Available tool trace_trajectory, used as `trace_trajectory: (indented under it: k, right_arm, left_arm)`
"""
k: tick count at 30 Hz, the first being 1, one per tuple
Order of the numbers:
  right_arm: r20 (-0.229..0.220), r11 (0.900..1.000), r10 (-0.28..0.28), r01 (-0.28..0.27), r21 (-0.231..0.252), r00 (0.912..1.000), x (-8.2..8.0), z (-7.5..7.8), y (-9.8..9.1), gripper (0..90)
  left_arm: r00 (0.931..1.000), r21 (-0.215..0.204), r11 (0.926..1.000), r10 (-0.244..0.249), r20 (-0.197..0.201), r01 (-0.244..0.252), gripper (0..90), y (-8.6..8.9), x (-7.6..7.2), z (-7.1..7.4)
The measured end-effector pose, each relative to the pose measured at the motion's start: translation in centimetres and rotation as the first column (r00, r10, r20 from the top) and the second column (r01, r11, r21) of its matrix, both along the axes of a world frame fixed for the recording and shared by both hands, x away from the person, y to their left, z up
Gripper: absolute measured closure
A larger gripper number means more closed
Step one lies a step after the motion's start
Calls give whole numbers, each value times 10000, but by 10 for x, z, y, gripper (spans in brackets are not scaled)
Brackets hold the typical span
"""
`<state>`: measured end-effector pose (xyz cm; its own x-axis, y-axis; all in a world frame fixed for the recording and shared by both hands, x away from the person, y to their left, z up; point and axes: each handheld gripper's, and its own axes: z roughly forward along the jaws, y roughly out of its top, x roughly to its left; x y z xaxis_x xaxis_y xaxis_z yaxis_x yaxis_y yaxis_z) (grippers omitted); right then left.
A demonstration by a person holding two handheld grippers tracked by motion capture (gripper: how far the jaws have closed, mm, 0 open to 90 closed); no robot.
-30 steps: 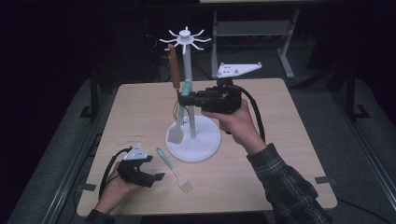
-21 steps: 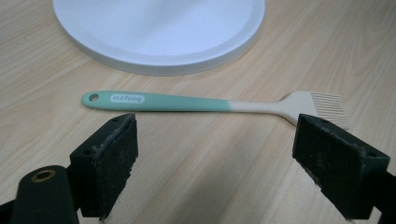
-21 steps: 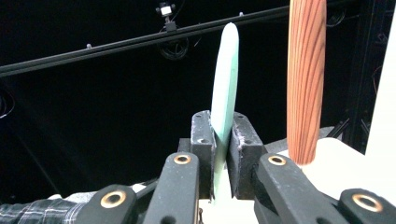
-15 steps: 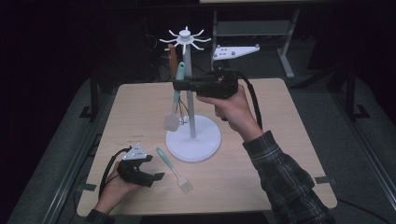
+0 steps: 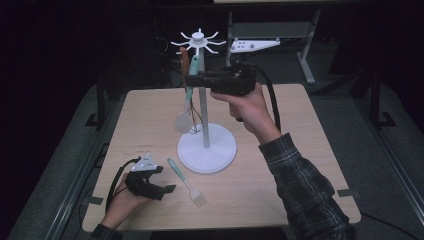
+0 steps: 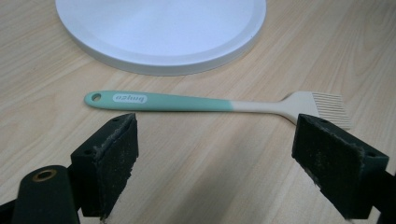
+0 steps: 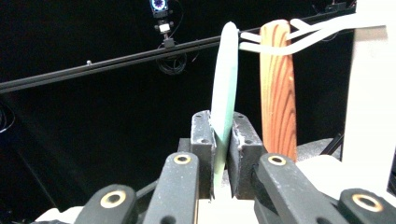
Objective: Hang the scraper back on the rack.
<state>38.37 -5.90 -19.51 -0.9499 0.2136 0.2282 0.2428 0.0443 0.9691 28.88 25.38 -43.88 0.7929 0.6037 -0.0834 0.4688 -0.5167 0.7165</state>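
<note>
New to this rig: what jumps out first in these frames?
The white utensil stand at mid-table, its hook crown up top. The right hand-held gripper is raised beside the pole, shut on the mint handle of a spatula near the hooks, next to a hanging wooden-handled utensil. Near the front edge, a mint basting brush lies flat on the table, just ahead of the open left hand-held gripper.

The right tool [image 5: 192,80] is raised level beside the rack pole [image 5: 204,115], jaws clamped; the left tool [image 5: 167,189] rests low near the rack's base, jaws spread.
</note>
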Motion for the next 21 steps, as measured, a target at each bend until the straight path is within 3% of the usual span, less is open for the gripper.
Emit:
trace_trajectory:
  k: [2,9,21]
  right_arm:
    - [-60,10000,16,-16,27,10000,2,0,0,828]
    - [-365,9999,-40,43,91,9993,10,-4,0,827]
    - [-288,9998,-199,200,25,9994,11,-6,-2,821]
  left_arm:
    - [9999,-162,9998,106,8,-106,141,-1,-1,0]
    - [9999,-140,9998,126,19,-126,141,-1,-1,-1]
    - [9999,-76,9999,126,-2,-126,144,-1,-1,-1]
